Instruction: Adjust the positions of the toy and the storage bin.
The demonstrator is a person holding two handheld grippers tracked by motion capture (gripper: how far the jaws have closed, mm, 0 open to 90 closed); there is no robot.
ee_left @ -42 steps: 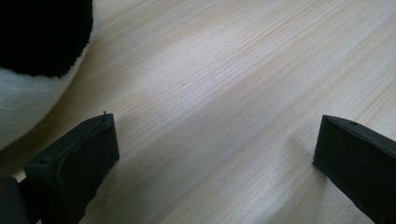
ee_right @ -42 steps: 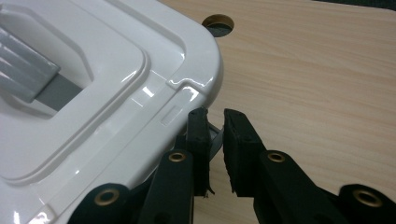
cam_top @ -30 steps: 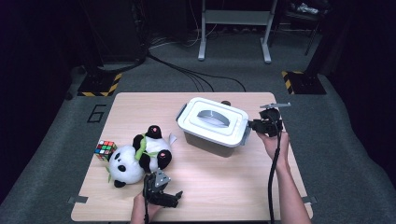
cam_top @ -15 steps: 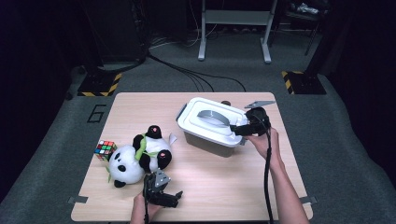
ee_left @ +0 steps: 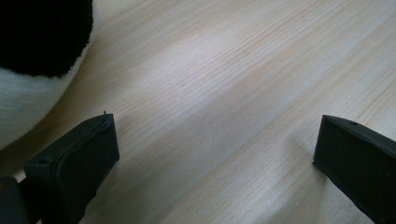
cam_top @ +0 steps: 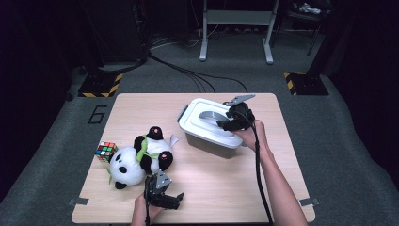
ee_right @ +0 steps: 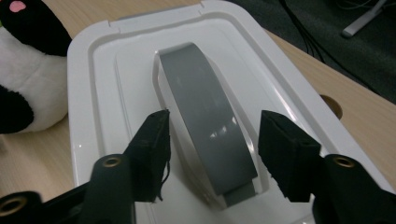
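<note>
A white lidded box (cam_top: 207, 140) stands on the right half of the wooden table (cam_top: 141, 108). Its lid (ee_right: 116, 93) carries a flat grey handle (ee_right: 205, 116). My right gripper (cam_top: 221, 124) hovers over the lid and points left. Its jaws (ee_right: 212, 123) have just been closing and now straddle the handle, with a small gap still showing at the right pad (ee_right: 285, 154). Near the front edge my left gripper (cam_top: 171, 200) rests low, its jaws (ee_left: 217, 140) wide open over bare wood, just right of a plush panda (cam_top: 136, 160).
A Rubik's cube (cam_top: 106, 151) sits left of the panda, near the table's left edge. The panda's fur (ee_left: 32, 70) lies close to my left gripper's left jaw. Cables and yellow-black stands occupy the dark floor beyond the table.
My right gripper has moved left from the box's right end to above the lid's handle. The left gripper, panda and cube have stayed put.
</note>
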